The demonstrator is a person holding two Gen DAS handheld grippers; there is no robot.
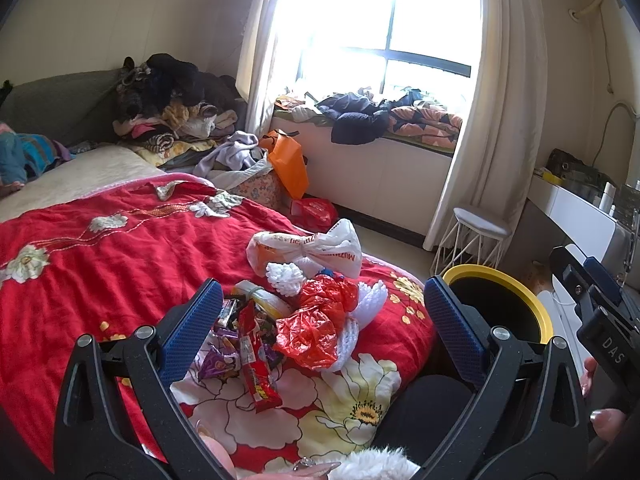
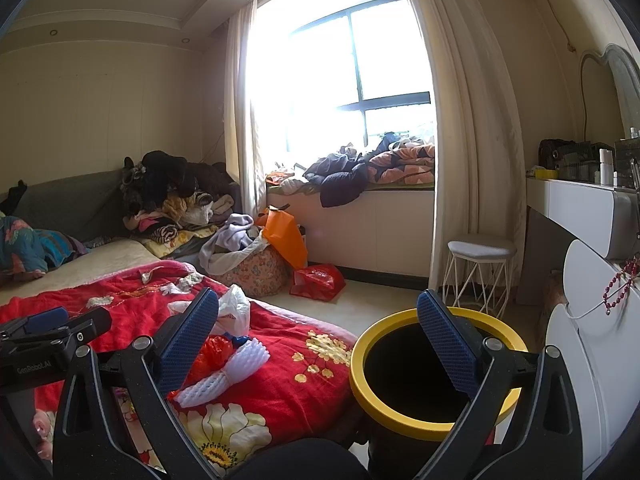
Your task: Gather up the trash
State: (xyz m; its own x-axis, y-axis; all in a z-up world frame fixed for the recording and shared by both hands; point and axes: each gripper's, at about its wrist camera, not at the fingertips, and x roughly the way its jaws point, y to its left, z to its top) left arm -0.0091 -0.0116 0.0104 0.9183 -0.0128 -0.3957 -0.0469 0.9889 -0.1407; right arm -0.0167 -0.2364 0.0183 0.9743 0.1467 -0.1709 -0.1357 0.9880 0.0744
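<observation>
Left tool (image 1: 320,316) spread wide, gripping nothing, poised over the trash heap on the red floral quilt (image 1: 100,264). Landmark for everything: the yellow-rimmed bin (image 2: 434,368), standing on the floor tight against the bed's corner. Just left of the bin, on the quilt: a crumpled red plastic bag (image 1: 316,324), white foam netting (image 1: 285,278) beside and beneath it, a knotted white shopping bag (image 1: 308,250) farther from the bin, toward the window. Farther left again, between the blue pads (image 1: 192,332) of the left tool: a red snack wrapper (image 1: 256,364), a purple wrapper (image 1: 218,364) touching it, darker candy wrappers mixed in, a yellowish container (image 1: 266,300) behind. Right tool (image 2: 318,344) likewise gaping, nothing held, one finger before the bin's rim, the other before the quilt's edge. Beyond the bin, on the floor: a white wire stool (image 2: 480,276) by the curtain, a red bag (image 2: 318,280) and an orange bag (image 2: 284,240) near the window seat. Right of the bin, a white desk (image 2: 576,208) crowded with small bottles.
</observation>
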